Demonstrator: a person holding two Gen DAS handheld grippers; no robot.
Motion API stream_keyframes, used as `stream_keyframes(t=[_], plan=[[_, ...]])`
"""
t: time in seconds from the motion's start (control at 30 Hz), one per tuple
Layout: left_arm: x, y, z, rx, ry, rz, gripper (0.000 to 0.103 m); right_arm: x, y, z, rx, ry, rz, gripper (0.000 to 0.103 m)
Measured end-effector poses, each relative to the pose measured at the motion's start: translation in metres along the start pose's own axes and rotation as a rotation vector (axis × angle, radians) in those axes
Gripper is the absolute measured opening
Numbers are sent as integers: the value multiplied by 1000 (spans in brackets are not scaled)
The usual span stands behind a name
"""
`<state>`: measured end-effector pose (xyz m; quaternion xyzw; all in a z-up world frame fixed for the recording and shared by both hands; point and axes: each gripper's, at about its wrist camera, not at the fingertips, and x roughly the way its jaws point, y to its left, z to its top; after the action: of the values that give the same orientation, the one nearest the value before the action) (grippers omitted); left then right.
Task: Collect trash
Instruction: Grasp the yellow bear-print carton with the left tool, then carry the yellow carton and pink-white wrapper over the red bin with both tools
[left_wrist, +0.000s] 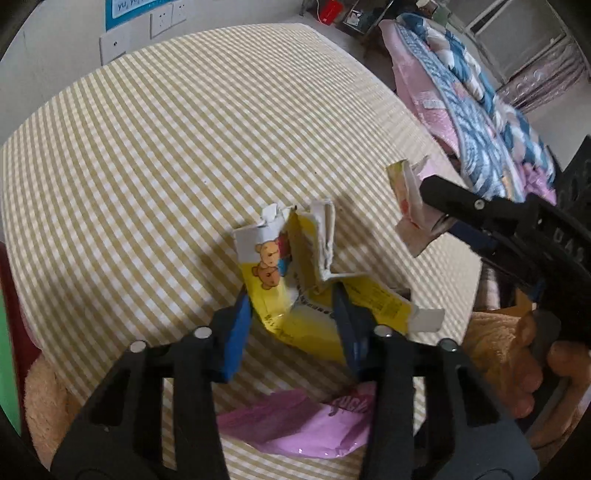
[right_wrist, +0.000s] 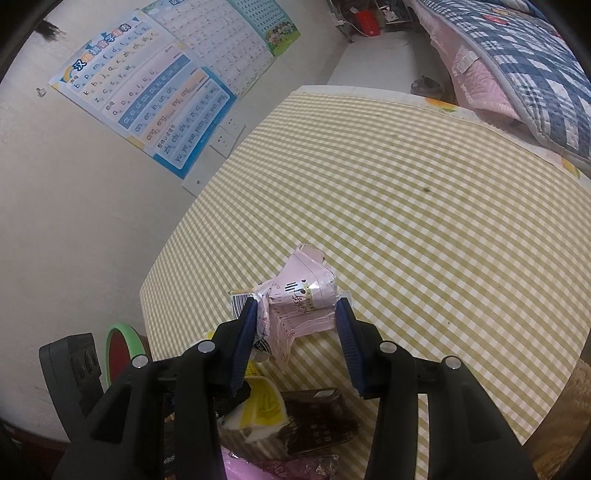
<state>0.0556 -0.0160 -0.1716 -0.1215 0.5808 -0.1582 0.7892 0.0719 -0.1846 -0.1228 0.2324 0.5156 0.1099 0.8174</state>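
The left tool (left_wrist: 291, 314) is clamped on a torn yellow carton (left_wrist: 295, 280) printed with cartoon bears, its blue pads (left_wrist: 236, 332) pressing the crumpled lower part while the carton rests on the checked table (left_wrist: 184, 147). To do this step well, I judge the hold should bite into the folded body, not the loose white flap, and the lift should go straight up so the torn panels do not catch. Further right, the right tool (right_wrist: 295, 332) grips a crushed pink carton (right_wrist: 303, 295), raised off the table and well apart from the yellow one. Just below the left tool lies a pink plastic bag (left_wrist: 295, 424), likely where the trash goes; a dark brown wrapper (right_wrist: 317, 417) lies beside it. A bed with a patterned quilt (left_wrist: 480, 110) stands beyond the table, out of the way.
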Motion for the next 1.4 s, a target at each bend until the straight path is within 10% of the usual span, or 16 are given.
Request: stream_keyframes(t=[0.07, 0.3, 1.4], plan=[[-2, 2, 0, -1, -10, -9, 18, 1, 2, -2, -8, 1, -1, 42], [-35, 3, -5, 51, -115, 50, 11, -3, 9, -6, -38, -30, -4, 42], [-151, 38, -25, 99, -438, 267, 9, -48, 103, -72, -316, -147, -43, 42]])
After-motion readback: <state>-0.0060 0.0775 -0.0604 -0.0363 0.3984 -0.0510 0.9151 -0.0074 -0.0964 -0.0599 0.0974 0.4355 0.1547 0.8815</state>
